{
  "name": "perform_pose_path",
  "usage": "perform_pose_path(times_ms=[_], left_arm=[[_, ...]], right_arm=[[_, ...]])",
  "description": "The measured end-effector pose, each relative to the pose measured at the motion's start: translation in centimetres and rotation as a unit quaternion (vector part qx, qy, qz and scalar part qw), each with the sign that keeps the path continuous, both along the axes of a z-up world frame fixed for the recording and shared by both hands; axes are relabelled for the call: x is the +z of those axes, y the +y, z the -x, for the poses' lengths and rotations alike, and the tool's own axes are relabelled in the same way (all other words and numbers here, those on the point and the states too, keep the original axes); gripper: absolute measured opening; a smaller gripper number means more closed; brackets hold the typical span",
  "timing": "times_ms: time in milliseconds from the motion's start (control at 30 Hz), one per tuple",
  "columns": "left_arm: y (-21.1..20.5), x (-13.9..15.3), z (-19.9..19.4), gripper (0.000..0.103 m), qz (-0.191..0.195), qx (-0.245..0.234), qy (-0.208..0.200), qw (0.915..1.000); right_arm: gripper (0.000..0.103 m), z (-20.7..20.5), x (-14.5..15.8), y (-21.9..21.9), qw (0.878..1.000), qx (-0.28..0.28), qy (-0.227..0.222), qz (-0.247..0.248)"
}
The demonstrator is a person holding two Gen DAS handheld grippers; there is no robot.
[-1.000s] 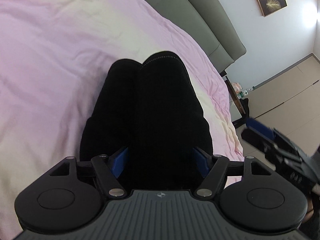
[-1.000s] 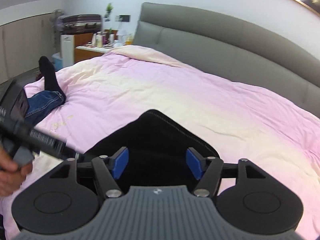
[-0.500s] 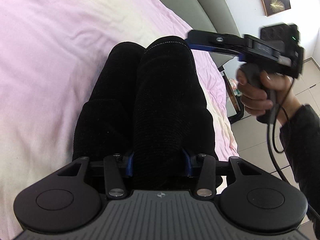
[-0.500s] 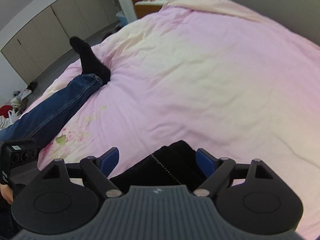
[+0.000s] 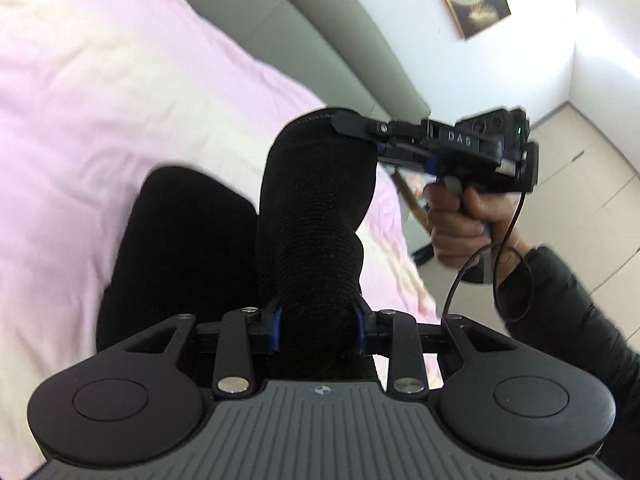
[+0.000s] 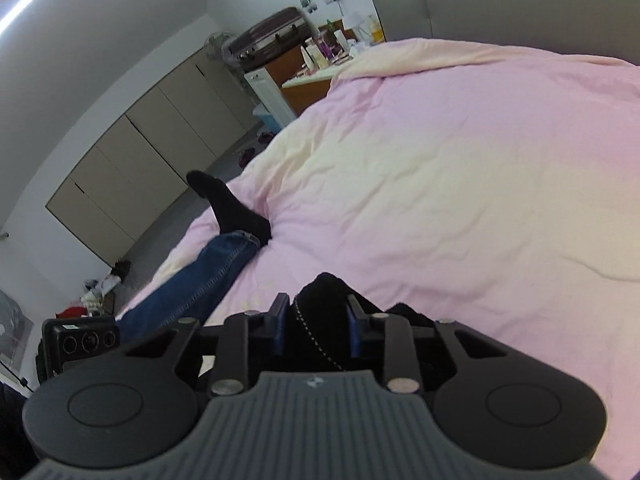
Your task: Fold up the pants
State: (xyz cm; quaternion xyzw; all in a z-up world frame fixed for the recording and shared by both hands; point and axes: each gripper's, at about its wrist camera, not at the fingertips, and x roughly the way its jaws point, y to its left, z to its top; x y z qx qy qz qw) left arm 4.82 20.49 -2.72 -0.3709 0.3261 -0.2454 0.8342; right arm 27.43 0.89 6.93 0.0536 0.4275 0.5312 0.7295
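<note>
Black pants (image 5: 312, 216) lie on the pink bed cover (image 5: 100, 100). My left gripper (image 5: 318, 326) is shut on the near end of one raised black strip of them. My right gripper (image 5: 360, 130) is shut on the far end of that strip and holds it off the bed. In the right wrist view my right gripper (image 6: 318, 328) pinches a stitched black edge of the pants (image 6: 320, 320). The rest of the pants (image 5: 180, 240) lies flat to the left.
A person's leg in blue jeans (image 6: 200, 276) with a black sock (image 6: 228, 204) rests on the bed's left edge. A grey headboard (image 5: 320, 28) runs behind. A nightstand (image 6: 312, 76) with bottles and a suitcase (image 6: 272, 38) stand beyond the bed.
Both grippers closed on the pants. The right gripper swung to the far end of the strip, gripped it and lifted it, and the held strip now stands raised between the grippers.
</note>
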Motion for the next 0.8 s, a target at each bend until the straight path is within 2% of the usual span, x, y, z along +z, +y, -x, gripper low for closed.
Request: perform_pose_path(times_ms=[67,167,333,433,467,500,567,667,700,800], left_arm=[[1.3,-0.1,0.0,0.036,-0.006,0.012,0.011,0.9998],[3.0,-2.5,-0.5,0.036,-0.026,0.044,0.061,0.9968],[3.3,-7.0,-1.3,0.037,-0.056,0.064,0.125,0.9885],[2.9,-8.6,-1.8,0.044,-0.09,0.068,0.138,0.984],[3.0,-8.9,-1.9,0.05,-0.091,0.072,0.139,0.9835],[3.2,-9.2,-2.0,0.057,-0.087,0.074,0.142,0.9832],[3.4,-9.5,-2.4,0.061,-0.075,0.074,0.146,0.9837],[3.1,-9.5,-2.2,0.063,-0.075,0.069,0.14,0.985],[3.0,-9.5,-2.2,0.063,-0.077,0.07,0.138,0.9849],[3.2,-9.6,-2.1,0.064,-0.078,0.075,0.137,0.9847]], right_arm=[[0.025,-0.1,0.6,2.0,1.0,0.001,-0.002,0.011],[0.025,-0.5,-0.9,6.7,0.998,0.008,-0.004,0.066],[0.024,-1.3,-7.5,13.5,0.988,0.008,0.004,0.157],[0.024,-1.6,-11.9,15.0,0.982,-0.011,0.009,0.189],[0.024,-1.7,-12.5,15.1,0.981,-0.025,0.011,0.19],[0.026,-1.7,-12.6,15.0,0.981,-0.038,0.009,0.188],[0.031,-1.1,-11.7,14.7,0.982,-0.048,-0.018,0.183],[0.032,0.9,-9.0,12.9,0.981,-0.072,-0.066,0.168],[0.034,2.0,-7.8,11.8,0.977,-0.088,-0.094,0.167],[0.036,6.0,-5.4,8.7,0.953,-0.152,-0.176,0.193]])
